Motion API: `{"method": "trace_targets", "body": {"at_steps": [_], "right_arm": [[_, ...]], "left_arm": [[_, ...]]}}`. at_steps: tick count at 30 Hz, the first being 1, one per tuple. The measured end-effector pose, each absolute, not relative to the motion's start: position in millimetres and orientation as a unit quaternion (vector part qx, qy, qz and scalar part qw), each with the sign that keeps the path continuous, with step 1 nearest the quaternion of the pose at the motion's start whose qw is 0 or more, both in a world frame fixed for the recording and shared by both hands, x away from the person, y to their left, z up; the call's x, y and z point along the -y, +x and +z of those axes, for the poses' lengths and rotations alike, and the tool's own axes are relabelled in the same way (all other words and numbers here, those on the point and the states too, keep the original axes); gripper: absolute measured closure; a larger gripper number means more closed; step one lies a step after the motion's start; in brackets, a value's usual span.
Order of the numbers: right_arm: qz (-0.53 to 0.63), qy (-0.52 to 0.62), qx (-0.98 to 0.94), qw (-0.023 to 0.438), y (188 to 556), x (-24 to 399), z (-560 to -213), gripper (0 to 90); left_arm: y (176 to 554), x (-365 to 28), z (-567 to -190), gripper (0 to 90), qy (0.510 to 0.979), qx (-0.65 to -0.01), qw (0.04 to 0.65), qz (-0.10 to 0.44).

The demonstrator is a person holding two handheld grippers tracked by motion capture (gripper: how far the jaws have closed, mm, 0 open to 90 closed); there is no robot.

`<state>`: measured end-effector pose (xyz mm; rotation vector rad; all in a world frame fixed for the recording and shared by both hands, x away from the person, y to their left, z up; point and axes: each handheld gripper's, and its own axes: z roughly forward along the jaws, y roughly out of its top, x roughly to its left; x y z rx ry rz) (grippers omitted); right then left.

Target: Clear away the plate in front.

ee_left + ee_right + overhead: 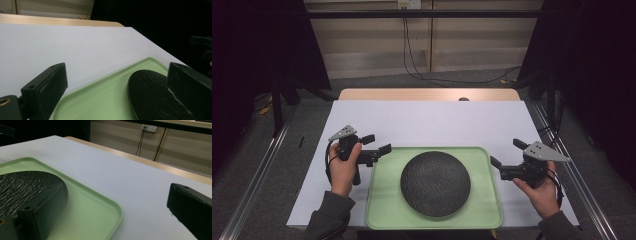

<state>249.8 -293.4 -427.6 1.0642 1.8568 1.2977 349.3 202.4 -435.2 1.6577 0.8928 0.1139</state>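
Tray (382, 210) pale green, near table edge, dark plate (435, 183) resting at centre; left gripper (376, 145) wide open over tray's left rim, right gripper (507, 154) wide open beside right rim; uneven lift likely slides plate off

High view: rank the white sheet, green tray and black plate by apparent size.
1. White sheet, largest.
2. Green tray, lying on the sheet.
3. Black plate, smallest, sitting within the tray's rim.
The order is plain; nearness does not change it.
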Motion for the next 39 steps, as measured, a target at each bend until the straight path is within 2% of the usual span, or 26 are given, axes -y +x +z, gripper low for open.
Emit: {"method": "trace_targets", "body": {"at_steps": [17,39], "right_arm": [[0.501,0.409,-0.704,0.294,250.4,295.1,-427.9,0.1],[0.497,0.409,-0.707,0.294,251.3,296.3,-428.7,0.0]], "left_arm": [[349.0,-227.1,-428.5,3.1,0.708,-0.376,0.593,0.071],[348.7,-253.9,-425.6,3.5,0.720,-0.375,0.571,0.121]]}}
